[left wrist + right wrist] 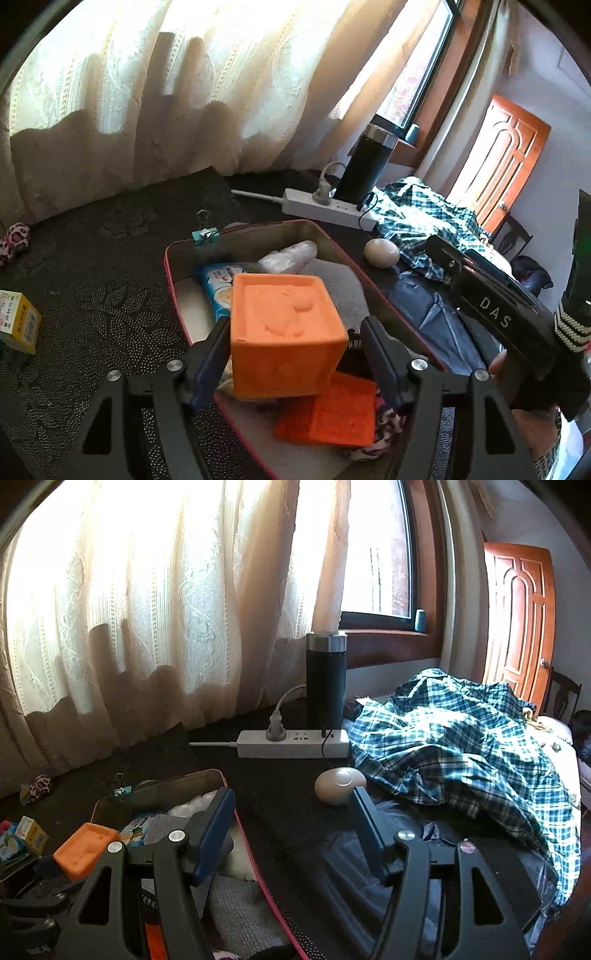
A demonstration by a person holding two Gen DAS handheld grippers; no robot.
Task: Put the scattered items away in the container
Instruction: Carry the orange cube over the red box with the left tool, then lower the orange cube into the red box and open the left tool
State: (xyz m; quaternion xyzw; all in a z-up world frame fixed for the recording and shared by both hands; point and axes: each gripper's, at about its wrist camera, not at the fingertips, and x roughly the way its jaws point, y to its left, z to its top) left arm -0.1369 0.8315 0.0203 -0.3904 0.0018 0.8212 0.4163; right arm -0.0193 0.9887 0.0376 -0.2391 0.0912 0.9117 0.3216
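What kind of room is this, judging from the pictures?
Probably a lived-in room at home: lace curtains over a window, a wooden door, and a plaid shirt left on the dark table.

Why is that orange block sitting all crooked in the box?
The orange block is tilted, one corner propped on a flat orange piece inside the tin, between the left gripper fingers, which stand apart from it. A small yellow box and a spotted cloth lie outside on the table.
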